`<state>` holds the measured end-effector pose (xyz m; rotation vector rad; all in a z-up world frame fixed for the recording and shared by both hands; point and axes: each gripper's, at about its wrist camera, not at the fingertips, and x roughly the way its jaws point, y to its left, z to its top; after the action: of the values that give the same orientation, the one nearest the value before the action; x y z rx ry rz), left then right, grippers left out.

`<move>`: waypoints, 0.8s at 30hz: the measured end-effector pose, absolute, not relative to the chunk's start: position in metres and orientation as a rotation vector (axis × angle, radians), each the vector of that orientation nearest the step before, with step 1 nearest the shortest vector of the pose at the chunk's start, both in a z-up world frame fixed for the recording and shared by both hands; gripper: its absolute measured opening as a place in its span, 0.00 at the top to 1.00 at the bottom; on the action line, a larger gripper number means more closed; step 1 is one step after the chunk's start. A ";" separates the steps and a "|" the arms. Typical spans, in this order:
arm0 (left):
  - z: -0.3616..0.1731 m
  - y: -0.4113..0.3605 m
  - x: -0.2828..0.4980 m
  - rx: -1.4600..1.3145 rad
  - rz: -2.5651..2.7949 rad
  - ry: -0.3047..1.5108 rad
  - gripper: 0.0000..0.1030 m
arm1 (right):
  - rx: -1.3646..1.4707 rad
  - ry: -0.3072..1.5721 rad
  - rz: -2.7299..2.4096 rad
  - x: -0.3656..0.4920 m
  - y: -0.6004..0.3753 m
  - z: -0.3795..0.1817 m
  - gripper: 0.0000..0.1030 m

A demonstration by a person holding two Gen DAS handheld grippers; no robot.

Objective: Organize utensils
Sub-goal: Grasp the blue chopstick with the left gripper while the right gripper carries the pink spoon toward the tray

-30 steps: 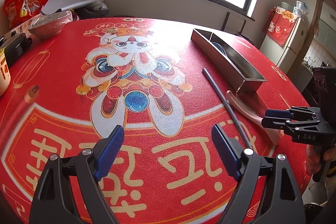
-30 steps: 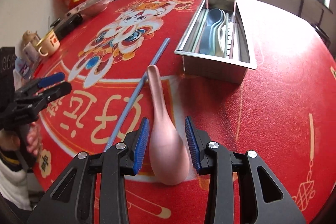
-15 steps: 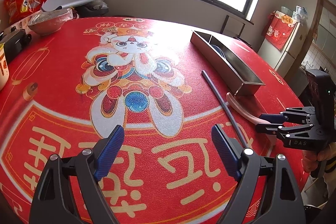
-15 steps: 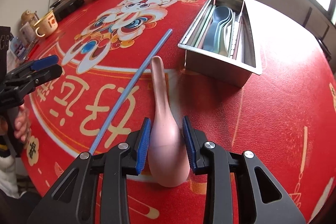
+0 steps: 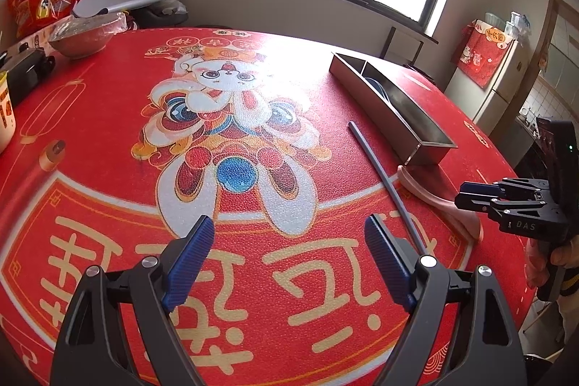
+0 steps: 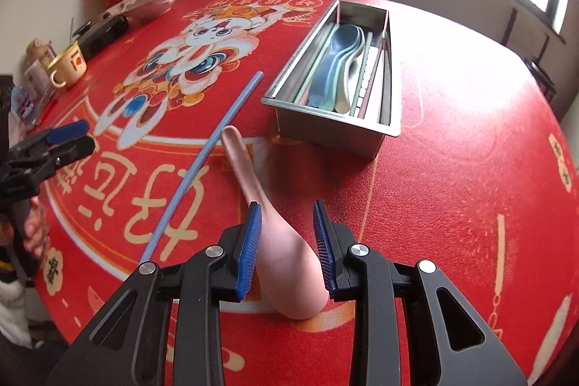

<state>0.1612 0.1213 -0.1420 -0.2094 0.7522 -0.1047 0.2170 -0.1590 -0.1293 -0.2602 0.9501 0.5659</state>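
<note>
A pink spoon [image 6: 239, 161] lies on the red tablecloth, handle pointing toward the steel tray [image 6: 325, 132]. My right gripper [image 6: 286, 234] straddles the spoon's bowl, both blue pads against its sides. The left wrist view shows the same spoon [image 5: 430, 196] still resting on the cloth, with the right gripper [image 5: 461, 195] over its bowl end. A blue chopstick [image 6: 202, 161] lies just left of the spoon. The tray holds several spoons [image 6: 336, 60] and chopsticks. My left gripper [image 5: 287, 223] hovers open over the cloth with nothing between its pads, left of the chopstick [image 5: 387, 179].
A mug [image 6: 68, 67], a covered bowl [image 5: 81, 38], a black case [image 5: 25, 67] and snack bags [image 5: 36, 2] line the table's far left edge. A fridge [image 5: 503, 75] stands beyond the table on the right. The tablecloth's edge runs just below the right gripper.
The right jaws have narrowed from a loose straddle until their pads meet the spoon's bowl, and that gripper has tipped slightly. The left gripper has stayed put.
</note>
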 end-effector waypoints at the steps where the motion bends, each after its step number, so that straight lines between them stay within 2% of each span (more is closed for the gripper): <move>1: -0.142 0.121 0.161 -0.209 -0.105 0.753 0.20 | -0.323 0.926 0.562 0.211 -0.153 -0.128 0.71; 8: -0.141 0.123 0.159 -0.219 -0.107 0.742 0.20 | -0.804 0.809 0.505 0.168 -0.112 -0.144 0.72; 15: -0.140 0.127 0.157 -0.238 -0.116 0.733 0.20 | -0.842 0.817 0.429 0.179 -0.114 -0.150 0.75; 18: -0.140 0.128 0.157 -0.247 -0.120 0.733 0.20 | -0.735 0.857 0.441 0.192 -0.122 -0.144 0.76; 24: -0.141 0.129 0.158 -0.252 -0.123 0.735 0.20 | -0.105 1.110 0.558 0.248 -0.180 -0.132 0.81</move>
<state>0.1579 0.1286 -0.1409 -0.2521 0.7352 -0.1235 0.2478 -0.1801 -0.1323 -0.1050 1.1100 0.5582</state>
